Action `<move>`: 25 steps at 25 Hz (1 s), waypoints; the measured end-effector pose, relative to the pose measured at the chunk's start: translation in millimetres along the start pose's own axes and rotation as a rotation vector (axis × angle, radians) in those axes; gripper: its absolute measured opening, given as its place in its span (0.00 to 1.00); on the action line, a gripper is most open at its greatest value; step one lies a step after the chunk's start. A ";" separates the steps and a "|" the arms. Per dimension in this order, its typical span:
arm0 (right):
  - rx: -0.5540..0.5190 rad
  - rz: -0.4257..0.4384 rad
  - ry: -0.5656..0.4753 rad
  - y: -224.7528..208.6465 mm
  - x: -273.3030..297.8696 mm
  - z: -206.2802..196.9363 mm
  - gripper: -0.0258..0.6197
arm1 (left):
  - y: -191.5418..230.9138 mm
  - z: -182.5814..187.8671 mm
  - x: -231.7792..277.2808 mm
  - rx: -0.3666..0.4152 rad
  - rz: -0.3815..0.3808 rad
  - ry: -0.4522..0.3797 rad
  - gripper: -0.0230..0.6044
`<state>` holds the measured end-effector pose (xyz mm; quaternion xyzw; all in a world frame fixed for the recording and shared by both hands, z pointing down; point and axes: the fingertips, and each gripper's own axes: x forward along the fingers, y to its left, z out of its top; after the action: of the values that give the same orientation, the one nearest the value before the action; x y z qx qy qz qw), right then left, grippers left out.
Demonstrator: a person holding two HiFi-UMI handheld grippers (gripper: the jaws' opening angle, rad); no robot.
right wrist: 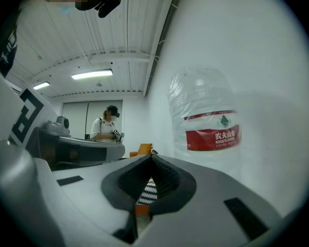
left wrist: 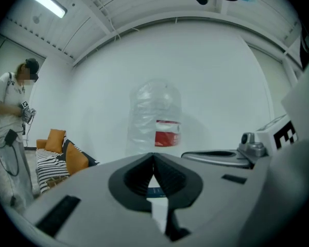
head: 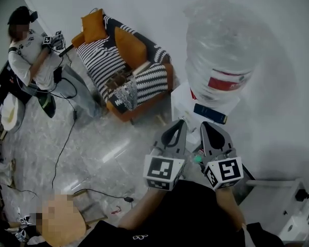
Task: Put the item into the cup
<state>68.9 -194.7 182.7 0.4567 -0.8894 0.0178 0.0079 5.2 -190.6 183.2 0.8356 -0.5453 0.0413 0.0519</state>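
Observation:
In the head view my left gripper [head: 181,123] and my right gripper [head: 205,125] are held side by side, pointing at a white water dispenser [head: 184,103]. A large clear water bottle [head: 221,50] with a red label stands on it. Both pairs of jaws meet at their tips with nothing between them. The left gripper view has the left gripper [left wrist: 153,156] shut and aimed at the bottle [left wrist: 157,120]. The right gripper [right wrist: 152,156] is also shut, with the bottle [right wrist: 208,122] to its right. No cup and no loose item shows in any view.
A striped sofa [head: 124,73] with orange cushions stands left of the dispenser. A person [head: 32,55] holding grippers sits at the far left. Cables [head: 66,138] trail over the glossy floor. A white unit [head: 293,223] is at the lower right. A dark panel [head: 210,113] fronts the dispenser.

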 end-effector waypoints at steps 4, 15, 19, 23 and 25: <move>0.006 0.006 -0.011 -3.9 -3.8 2.1 0.05 | -2.9 0.5 2.3 0.022 0.002 0.007 0.06; 0.023 0.005 -0.030 -5.9 -5.4 2.7 0.05 | -8.3 1.5 2.6 0.117 0.009 0.021 0.06; 0.034 -0.001 -0.021 -6.8 -7.1 -2.3 0.05 | -11.1 -0.4 2.1 0.116 -0.002 0.026 0.06; 0.039 -0.002 -0.022 -8.0 -6.7 -4.1 0.06 | -10.7 -3.8 2.9 0.106 -0.006 0.030 0.06; 0.041 -0.004 -0.020 -8.2 -6.7 -5.2 0.06 | -10.7 -6.3 3.2 0.101 -0.010 0.033 0.06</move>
<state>79.5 -193.8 187.8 0.4585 -0.8881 0.0314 -0.0103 16.2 -188.4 189.4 0.8390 -0.5375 0.0824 0.0189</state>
